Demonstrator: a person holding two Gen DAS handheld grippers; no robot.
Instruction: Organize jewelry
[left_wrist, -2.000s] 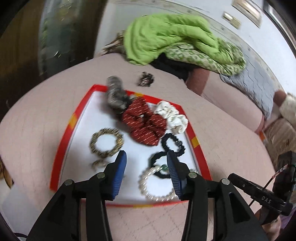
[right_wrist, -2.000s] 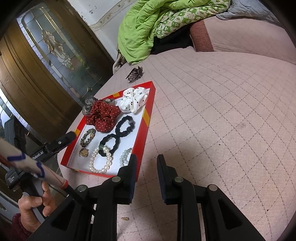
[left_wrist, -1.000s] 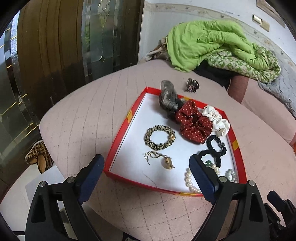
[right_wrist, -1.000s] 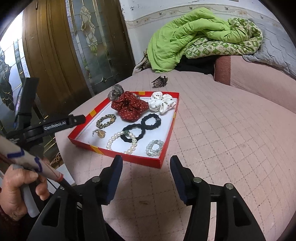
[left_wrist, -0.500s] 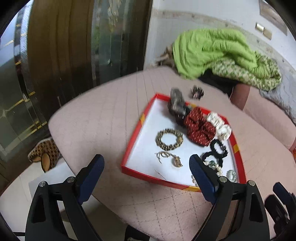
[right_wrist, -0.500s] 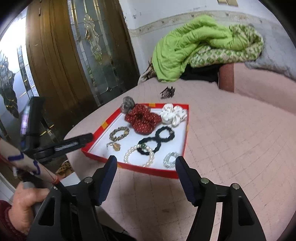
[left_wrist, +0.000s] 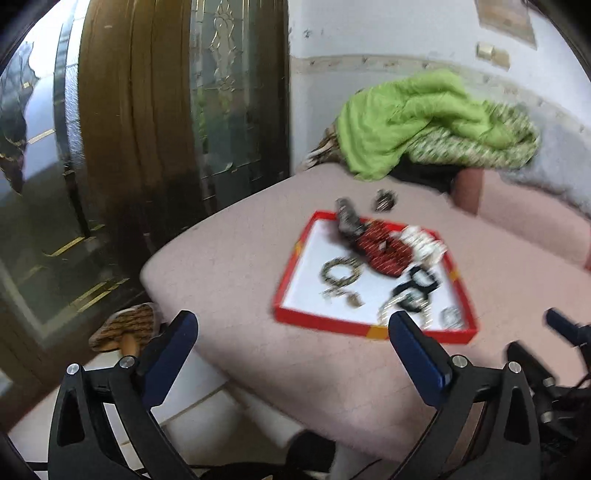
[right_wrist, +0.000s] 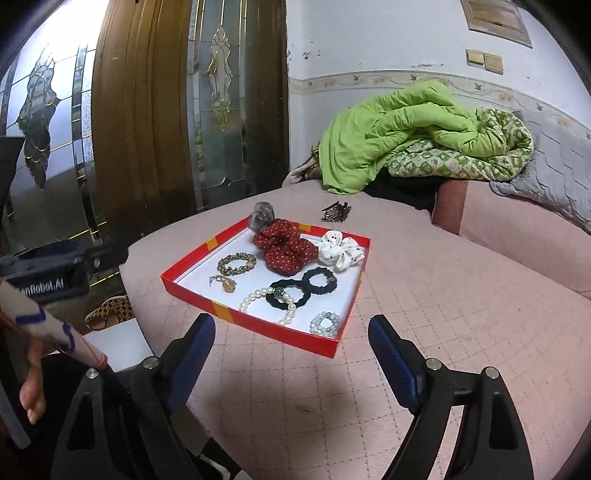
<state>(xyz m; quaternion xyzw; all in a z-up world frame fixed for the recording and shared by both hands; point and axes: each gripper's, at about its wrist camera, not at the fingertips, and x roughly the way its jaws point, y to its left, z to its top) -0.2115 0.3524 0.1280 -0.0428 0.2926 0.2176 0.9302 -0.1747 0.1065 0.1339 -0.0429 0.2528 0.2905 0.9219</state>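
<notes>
A red tray (right_wrist: 192, 293) with a white floor sits on the pink quilted bed. It holds a red dotted scrunchie (right_wrist: 285, 245), a white scrunchie (right_wrist: 340, 250), a grey one (right_wrist: 262, 214), two black hair ties (right_wrist: 319, 281), a pearl bracelet (right_wrist: 258, 295), a pale bead bracelet (right_wrist: 325, 323), a gold-brown bracelet (right_wrist: 236, 263) and a small pendant chain (right_wrist: 225, 282). The tray also shows, blurred, in the left wrist view (left_wrist: 317, 321). My right gripper (right_wrist: 291, 341) is open and empty, well short of the tray. My left gripper (left_wrist: 291, 343) is open and empty, back off the bed corner.
A dark hair claw (right_wrist: 335, 212) lies on the bed beyond the tray. A green quilt pile (right_wrist: 413, 136) sits at the back. A wooden glass door (right_wrist: 155, 122) stands left. A patterned slipper (left_wrist: 123, 326) lies on the floor below the bed corner.
Both grippers have pulled back and away from the tray, and both have opened wide. The left wrist view is now blurred from motion. The tray items have not moved.
</notes>
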